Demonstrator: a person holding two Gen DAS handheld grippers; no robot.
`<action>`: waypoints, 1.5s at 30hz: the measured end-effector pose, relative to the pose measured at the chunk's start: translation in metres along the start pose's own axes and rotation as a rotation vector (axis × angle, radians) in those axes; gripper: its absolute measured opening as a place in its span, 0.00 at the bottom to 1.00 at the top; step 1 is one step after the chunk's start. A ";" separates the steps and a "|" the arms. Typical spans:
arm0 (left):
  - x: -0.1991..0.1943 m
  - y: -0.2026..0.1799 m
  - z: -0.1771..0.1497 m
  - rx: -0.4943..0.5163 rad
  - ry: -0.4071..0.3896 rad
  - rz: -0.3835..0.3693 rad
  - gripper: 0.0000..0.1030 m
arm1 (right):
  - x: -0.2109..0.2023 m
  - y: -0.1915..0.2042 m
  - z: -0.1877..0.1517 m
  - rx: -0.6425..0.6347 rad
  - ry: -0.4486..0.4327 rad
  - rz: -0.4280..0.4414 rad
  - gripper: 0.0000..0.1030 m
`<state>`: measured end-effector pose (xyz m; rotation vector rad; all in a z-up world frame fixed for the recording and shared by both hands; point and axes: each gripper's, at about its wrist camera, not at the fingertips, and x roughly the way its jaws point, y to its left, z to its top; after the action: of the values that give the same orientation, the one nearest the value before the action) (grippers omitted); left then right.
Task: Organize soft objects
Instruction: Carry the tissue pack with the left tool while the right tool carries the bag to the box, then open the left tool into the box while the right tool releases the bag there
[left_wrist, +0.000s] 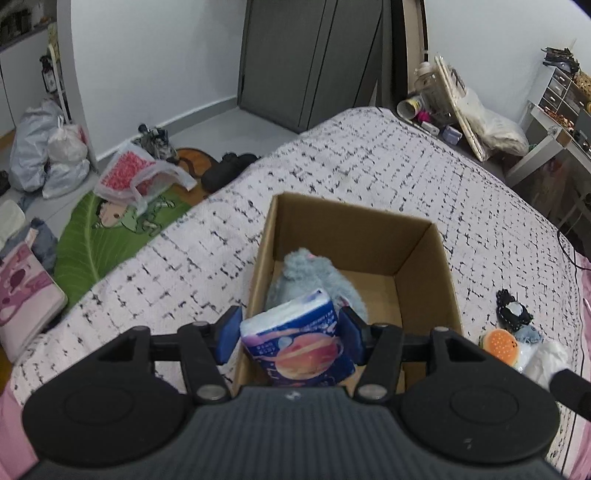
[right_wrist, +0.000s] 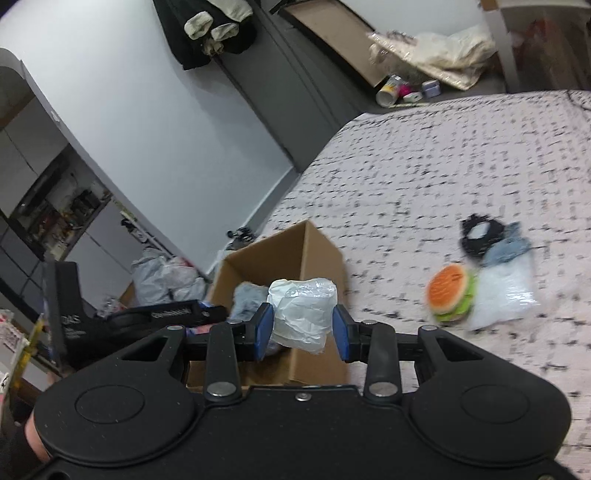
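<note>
Your left gripper (left_wrist: 290, 334) is clamped on a tissue pack (left_wrist: 297, 338) printed with a planet, held over the near end of the cardboard box (left_wrist: 354, 236), which sits on the bed (left_wrist: 369, 155) towards its left edge. Your right gripper (right_wrist: 303, 328) pinches a crumpled white plastic bundle (right_wrist: 301, 314) and hangs just at the box's near right corner. Inside the box a grey plush toy (left_wrist: 310, 273) already lies against the left wall, so one item is stowed and two look about to follow. On the bedspread well to the right of the box, a burger plush (right_wrist: 448, 293), a clear plastic bag (right_wrist: 506, 291), a small blue piece (right_wrist: 508, 247) and a black-and-white toy (right_wrist: 480, 232) are left to gather
</note>
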<state>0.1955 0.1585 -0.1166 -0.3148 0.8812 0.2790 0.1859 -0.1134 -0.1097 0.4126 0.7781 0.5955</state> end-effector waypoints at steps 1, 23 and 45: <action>0.001 0.000 0.000 0.002 0.003 -0.002 0.56 | 0.003 0.002 0.000 0.003 0.005 0.009 0.34; -0.026 0.007 -0.003 -0.040 -0.010 -0.031 0.63 | 0.049 0.036 -0.018 -0.046 0.128 0.081 0.56; -0.110 -0.024 -0.017 0.033 -0.329 -0.100 0.83 | -0.028 0.044 -0.005 -0.166 0.009 -0.041 1.00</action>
<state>0.1255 0.1179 -0.0361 -0.2721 0.5434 0.2157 0.1511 -0.0971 -0.0740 0.2412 0.7381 0.6185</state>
